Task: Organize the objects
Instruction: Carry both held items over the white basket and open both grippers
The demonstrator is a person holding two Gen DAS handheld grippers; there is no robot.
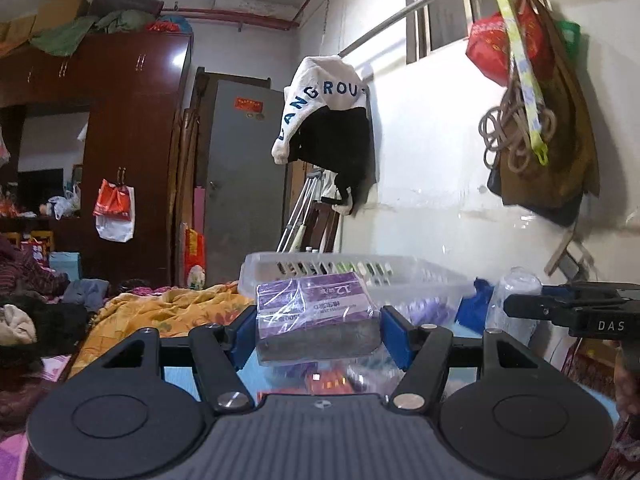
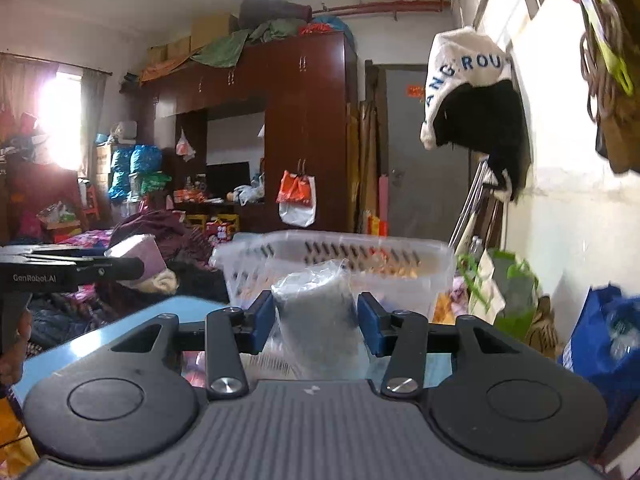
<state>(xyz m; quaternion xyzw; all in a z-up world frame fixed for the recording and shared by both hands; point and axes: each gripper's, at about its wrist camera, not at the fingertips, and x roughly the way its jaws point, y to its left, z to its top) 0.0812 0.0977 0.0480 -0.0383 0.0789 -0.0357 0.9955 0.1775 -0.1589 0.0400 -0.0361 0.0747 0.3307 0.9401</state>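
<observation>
Two grippers are raised before one clear basket (image 1: pixel 360 268): left gripper (image 1: pixel 318 334) clamped on one purple packet (image 1: pixel 316 304), right gripper (image 2: pixel 316 322) clamped on one grey bagged roll (image 2: pixel 320 304).

Left tongs (image 1: pixel 318 334): matt black plastic arms, bright metal pivot screws, blue pads with a dull, rubbery look. Right tongs (image 2: pixel 316 322): same build and finish. Purple pack (image 1: pixel 316 300): printed paper or card under clear, glossy, crinkled plastic film; its dark underside looks rough and matt. Grey bundle (image 2: pixel 320 312): soft, matt, cloth-like material in a clear, shiny plastic bag. Basket (image 1: pixel 352 270): translucent, smooth plastic with slotted walls. Desk (image 2: pixel 120 328): smooth, glossy, light blue top. Wardrobe (image 1: pixel 132 120): dark red-brown wood, polished and reflective, with metal handles. Hanging garment (image 1: pixel 320 104): white and black cloth, matt. Bedding (image 1: pixel 168 312): orange printed cloth, rumpled.
</observation>
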